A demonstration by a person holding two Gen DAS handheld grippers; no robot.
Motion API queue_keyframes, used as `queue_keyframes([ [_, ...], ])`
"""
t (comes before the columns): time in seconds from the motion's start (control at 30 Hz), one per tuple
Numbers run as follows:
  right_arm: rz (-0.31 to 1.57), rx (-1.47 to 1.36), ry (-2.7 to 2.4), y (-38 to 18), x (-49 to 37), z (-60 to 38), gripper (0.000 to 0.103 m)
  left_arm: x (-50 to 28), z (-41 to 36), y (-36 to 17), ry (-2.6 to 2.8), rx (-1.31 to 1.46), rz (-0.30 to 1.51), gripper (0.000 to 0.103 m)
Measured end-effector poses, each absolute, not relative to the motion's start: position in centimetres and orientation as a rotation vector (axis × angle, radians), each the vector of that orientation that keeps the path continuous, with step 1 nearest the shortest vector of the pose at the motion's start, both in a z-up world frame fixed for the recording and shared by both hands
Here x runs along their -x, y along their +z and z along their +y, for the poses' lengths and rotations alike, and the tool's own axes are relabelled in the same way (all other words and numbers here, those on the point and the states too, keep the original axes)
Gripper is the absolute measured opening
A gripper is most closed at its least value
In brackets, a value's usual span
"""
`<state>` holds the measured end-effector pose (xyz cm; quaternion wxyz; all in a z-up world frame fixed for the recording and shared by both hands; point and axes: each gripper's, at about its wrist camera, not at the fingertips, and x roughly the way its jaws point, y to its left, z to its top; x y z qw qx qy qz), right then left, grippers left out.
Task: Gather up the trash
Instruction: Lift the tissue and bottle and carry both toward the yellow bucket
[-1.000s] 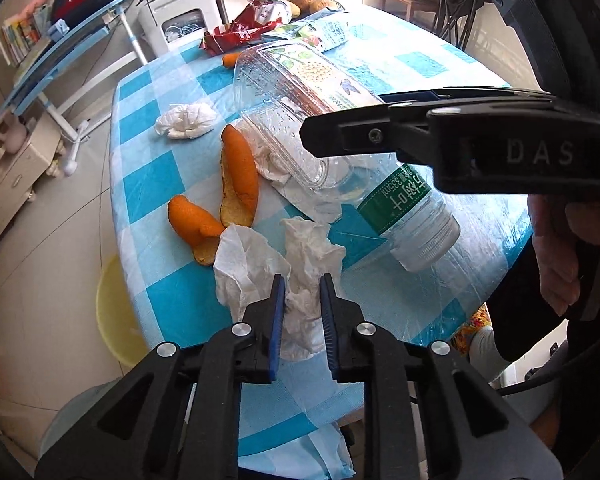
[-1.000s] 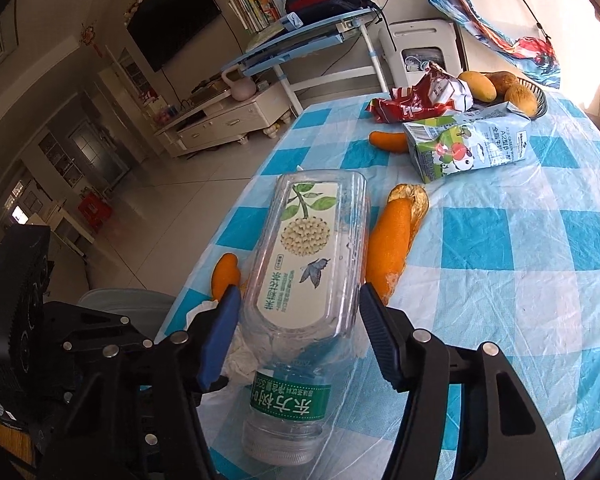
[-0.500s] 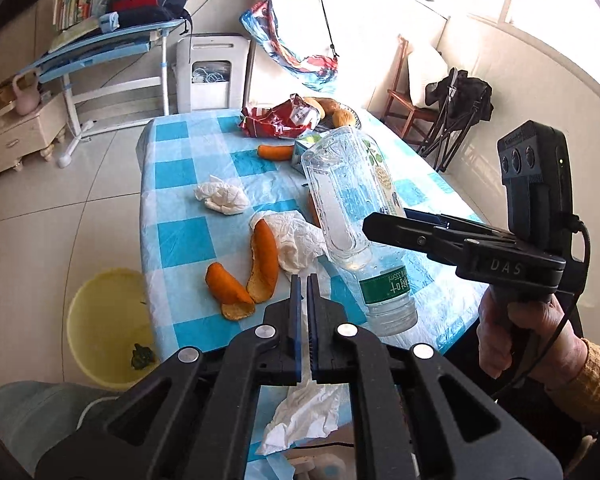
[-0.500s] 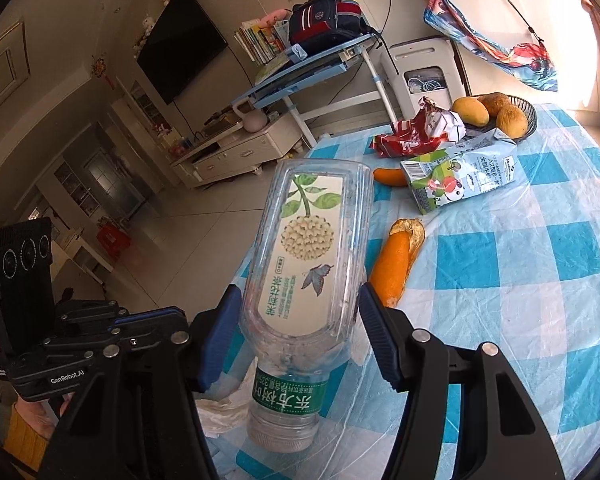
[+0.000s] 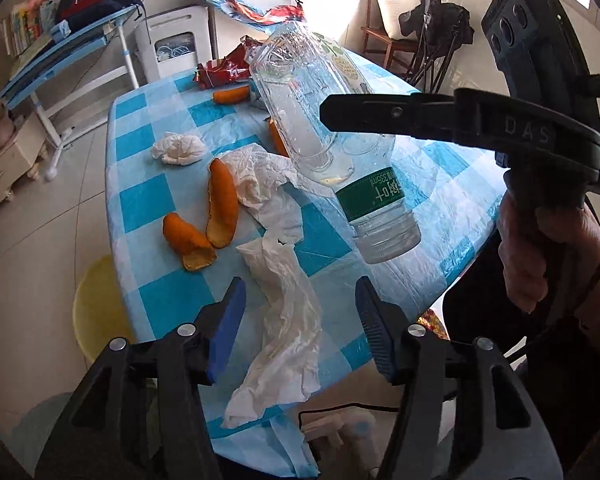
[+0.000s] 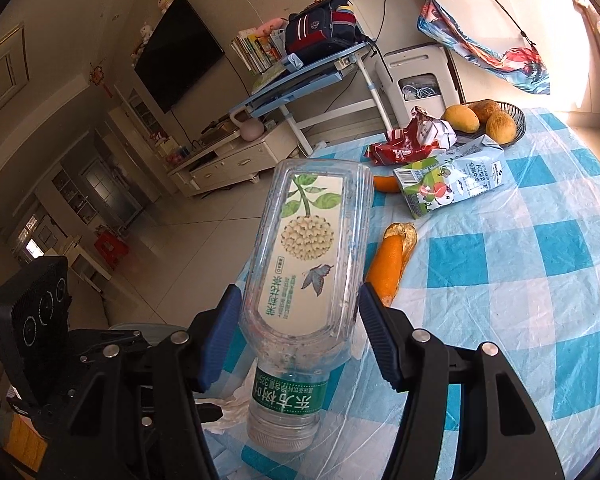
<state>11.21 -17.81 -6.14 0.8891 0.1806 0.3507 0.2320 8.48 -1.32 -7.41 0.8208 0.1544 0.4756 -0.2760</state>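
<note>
My right gripper (image 6: pixel 298 334) is shut on a clear plastic bottle (image 6: pixel 306 264) with a green label and holds it above the table, cap toward me; the bottle also shows in the left wrist view (image 5: pixel 332 148). My left gripper (image 5: pixel 300 320) is open, and a long crumpled white tissue (image 5: pixel 288 320) sits between its jaws at the table's near edge. Another tissue (image 5: pixel 260 176), a tissue ball (image 5: pixel 178 148) and orange peels (image 5: pixel 204 216) lie on the blue checked tablecloth (image 5: pixel 140 184).
A milk carton (image 6: pixel 448 184), a red snack wrapper (image 6: pixel 412 140), a peel (image 6: pixel 392 264) and a fruit basket (image 6: pixel 488 120) sit at the far end. A yellow bin (image 5: pixel 96 312) stands on the floor left of the table. A desk and chair stand behind.
My left gripper has opened from shut; the tissue it pinched now lies loose between its jaws. My right gripper has lifted the bottle higher.
</note>
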Motion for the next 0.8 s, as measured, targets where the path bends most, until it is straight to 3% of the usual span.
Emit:
queue_keyframes([
  [0.1,0.730,-0.368,0.484,-6.2,-11.2,-17.7,0.059,-8.7,-2.3,-9.5,-0.539,-0.423,1.085,0.062],
  [0.17,0.730,-0.366,0.484,-6.2,-11.2,-17.6,0.059,-9.2,-2.2,-10.4,-0.527,-0.429,1.133,0.046],
  [0.23,0.729,-0.366,0.483,-6.2,-11.2,-17.6,0.059,-9.4,-1.6,-10.4,-0.543,-0.385,1.152,0.015],
  [0.63,0.674,-0.356,0.589,-4.6,-11.4,-14.8,0.059,-11.9,10.5,-1.9,-0.329,0.218,0.780,0.010],
  [0.8,0.656,-0.324,0.681,-2.7,-13.4,-9.6,0.059,-13.8,15.9,-1.6,-0.220,0.363,0.760,0.010],
])
